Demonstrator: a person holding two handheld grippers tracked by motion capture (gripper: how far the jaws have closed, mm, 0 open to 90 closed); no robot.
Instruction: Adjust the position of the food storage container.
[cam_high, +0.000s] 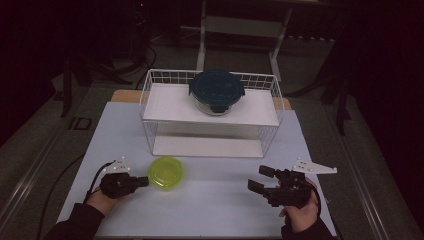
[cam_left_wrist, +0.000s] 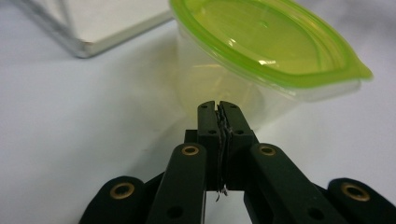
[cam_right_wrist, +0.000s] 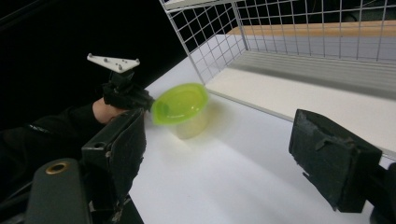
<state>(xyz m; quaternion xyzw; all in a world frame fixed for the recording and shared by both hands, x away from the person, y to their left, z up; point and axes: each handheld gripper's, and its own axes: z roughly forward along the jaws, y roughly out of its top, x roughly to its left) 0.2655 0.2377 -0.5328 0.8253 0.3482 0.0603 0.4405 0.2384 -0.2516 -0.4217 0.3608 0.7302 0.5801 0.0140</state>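
A small clear tub with a lime-green lid (cam_high: 166, 173) stands on the white table in front of the rack. My left gripper (cam_high: 146, 181) lies just left of it, jaws shut with nothing between them. In the left gripper view the closed tips (cam_left_wrist: 218, 105) point at the tub's clear wall (cam_left_wrist: 261, 95) under the lid; I cannot tell whether they touch. My right gripper (cam_high: 256, 178) rests at the front right, jaws open and empty, aimed left. Its view has the tub (cam_right_wrist: 183, 110) and the left gripper (cam_right_wrist: 140, 100) beyond its spread pads (cam_right_wrist: 119, 144).
A white wire rack (cam_high: 150, 127) with two white shelves stands at the back of the table. A round glass container with a dark blue lid (cam_high: 216, 90) sits on its upper shelf. The table's front edge (cam_high: 200, 236) lies close to both hands.
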